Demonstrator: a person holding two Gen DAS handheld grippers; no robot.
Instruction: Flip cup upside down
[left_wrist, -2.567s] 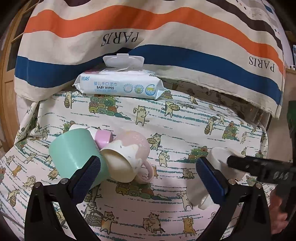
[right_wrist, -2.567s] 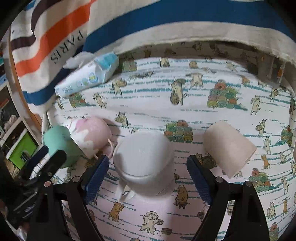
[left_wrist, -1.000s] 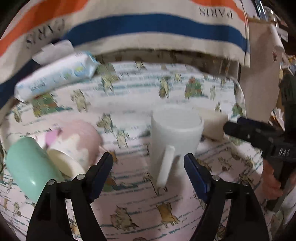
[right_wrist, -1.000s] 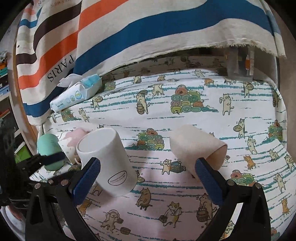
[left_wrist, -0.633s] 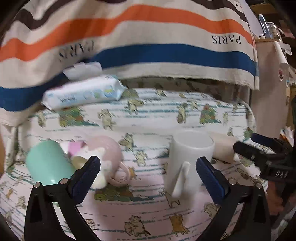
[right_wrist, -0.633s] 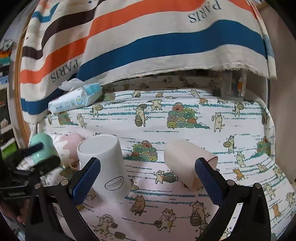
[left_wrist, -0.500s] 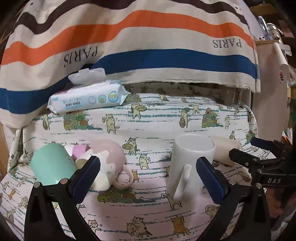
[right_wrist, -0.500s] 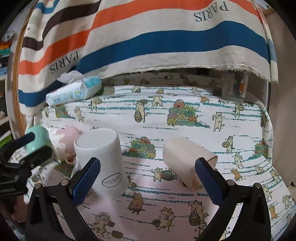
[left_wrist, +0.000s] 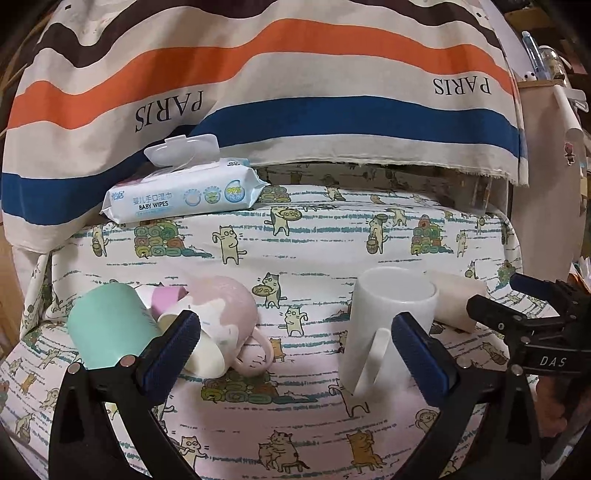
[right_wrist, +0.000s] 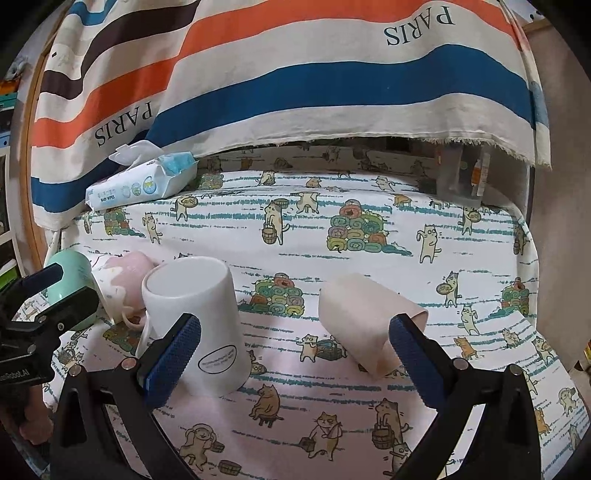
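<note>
The white mug (right_wrist: 195, 325) is half hidden behind the right gripper (right_wrist: 295, 363) finger, and the print on its oval label is too small to read. It stands upside down on the cat-print cloth (right_wrist: 332, 406), flat base up, handle showing, just right of the pink mug (left_wrist: 218, 321). Both the right and left gripper (left_wrist: 295, 354) have fingers spread apart, holding nothing

both wrist views look low across the table, sharing the white mug (left_wrist: 388, 325) (right_wrist: 199, 321).
</note>
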